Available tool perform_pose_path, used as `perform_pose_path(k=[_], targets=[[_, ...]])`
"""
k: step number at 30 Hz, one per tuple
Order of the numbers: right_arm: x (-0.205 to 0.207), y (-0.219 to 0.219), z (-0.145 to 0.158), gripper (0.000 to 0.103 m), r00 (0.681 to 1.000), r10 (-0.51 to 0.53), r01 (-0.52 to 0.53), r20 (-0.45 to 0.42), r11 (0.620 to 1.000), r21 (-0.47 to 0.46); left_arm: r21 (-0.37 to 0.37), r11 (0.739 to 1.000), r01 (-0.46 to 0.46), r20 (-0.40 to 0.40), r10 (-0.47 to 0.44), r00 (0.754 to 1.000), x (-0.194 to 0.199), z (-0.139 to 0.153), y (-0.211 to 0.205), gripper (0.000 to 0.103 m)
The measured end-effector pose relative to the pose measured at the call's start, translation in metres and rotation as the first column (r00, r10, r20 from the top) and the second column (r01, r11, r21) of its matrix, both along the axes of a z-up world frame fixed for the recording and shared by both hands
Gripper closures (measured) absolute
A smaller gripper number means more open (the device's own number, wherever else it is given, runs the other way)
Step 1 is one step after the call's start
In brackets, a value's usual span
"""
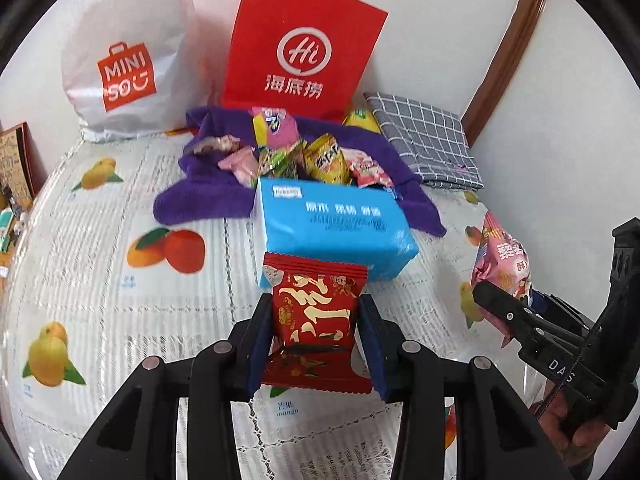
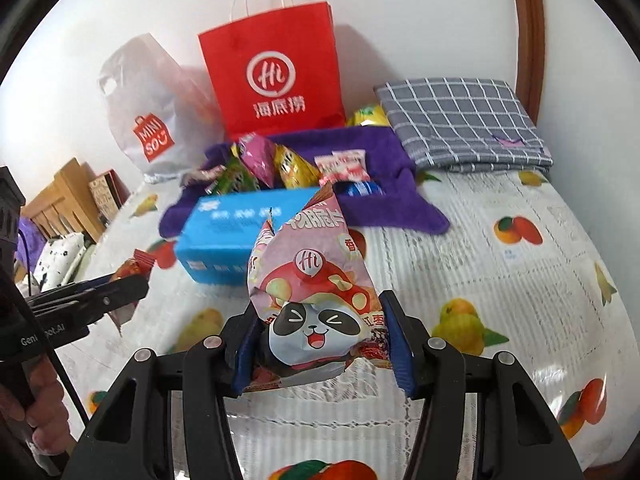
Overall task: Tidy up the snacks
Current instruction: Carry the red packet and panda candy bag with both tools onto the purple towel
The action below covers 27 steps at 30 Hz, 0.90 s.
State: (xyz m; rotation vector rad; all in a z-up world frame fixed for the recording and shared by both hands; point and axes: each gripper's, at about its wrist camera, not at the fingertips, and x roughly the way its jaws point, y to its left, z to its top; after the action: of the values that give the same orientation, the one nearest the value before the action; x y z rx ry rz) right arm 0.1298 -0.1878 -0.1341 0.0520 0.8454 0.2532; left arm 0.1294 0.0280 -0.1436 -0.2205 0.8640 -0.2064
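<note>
My left gripper [image 1: 316, 312] is shut on a red snack packet [image 1: 316, 320], held above the fruit-print tablecloth [image 1: 100, 280]. My right gripper [image 2: 320, 332] is shut on a pink panda snack bag [image 2: 312, 292], also lifted off the table. That pink bag [image 1: 502, 276] shows at the right of the left wrist view, and the red packet [image 2: 134, 266] at the left of the right wrist view. Behind both lies a blue pack [image 1: 332, 228] and, further back, a pile of several snacks [image 1: 304, 156] on a purple towel [image 1: 200, 200]. A red paper bag [image 1: 300, 44] and a white plastic bag [image 1: 124, 60] stand against the wall.
A folded grey checked cloth [image 2: 460, 124] lies at the back right by a wooden door frame [image 2: 528, 36]. Wooden furniture and clutter [image 2: 60, 200] sit off the table's left edge. A hand [image 2: 44, 412] grips the left tool's handle.
</note>
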Motion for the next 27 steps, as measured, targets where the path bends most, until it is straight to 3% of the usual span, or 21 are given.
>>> perform_pose_path(k=[13, 27], targets=[[0.010, 0.024, 0.028, 0.049, 0.998, 0.039, -0.038, 0.039, 0.999, -0.015, 0.012, 1.000, -0.008, 0.032, 0.008, 0.999, 0.009, 0.027, 0.017, 0.064], [0.064, 0.039, 0.034, 0.049, 0.998, 0.051, -0.051, 0.040, 0.999, -0.001, 0.049, 0.999, -0.002, 0.052, 0.000, 0.999, 0.052, 0.044, 0.023, 0.064]])
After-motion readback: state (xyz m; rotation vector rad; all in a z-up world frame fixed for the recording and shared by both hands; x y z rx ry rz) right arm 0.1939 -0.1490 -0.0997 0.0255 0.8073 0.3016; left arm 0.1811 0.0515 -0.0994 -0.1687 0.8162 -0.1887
